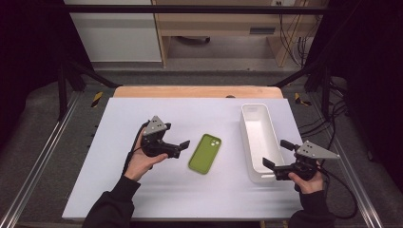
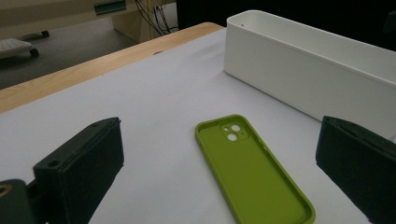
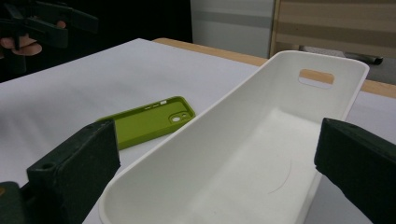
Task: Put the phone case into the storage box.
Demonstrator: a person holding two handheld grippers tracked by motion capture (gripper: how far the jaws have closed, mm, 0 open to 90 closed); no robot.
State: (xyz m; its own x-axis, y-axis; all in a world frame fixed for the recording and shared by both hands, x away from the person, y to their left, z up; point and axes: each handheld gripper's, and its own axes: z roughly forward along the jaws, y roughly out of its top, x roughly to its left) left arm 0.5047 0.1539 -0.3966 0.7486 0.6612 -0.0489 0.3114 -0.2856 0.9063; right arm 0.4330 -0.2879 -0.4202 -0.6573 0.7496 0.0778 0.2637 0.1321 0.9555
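Item: green phone case (image 1: 205,153), mid-surface, left of the white bin (image 1: 257,137); likely light, flexible, slick; my left gripper (image 1: 182,148), jaws apart, should pinch a long raised edge.

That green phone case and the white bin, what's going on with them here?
A person holds a gripper in each hand over a table. The left gripper is open, aimed at the green case, which lies flat and untouched. The right gripper is open at the near end of the empty white bin. Nothing is gripped yet.
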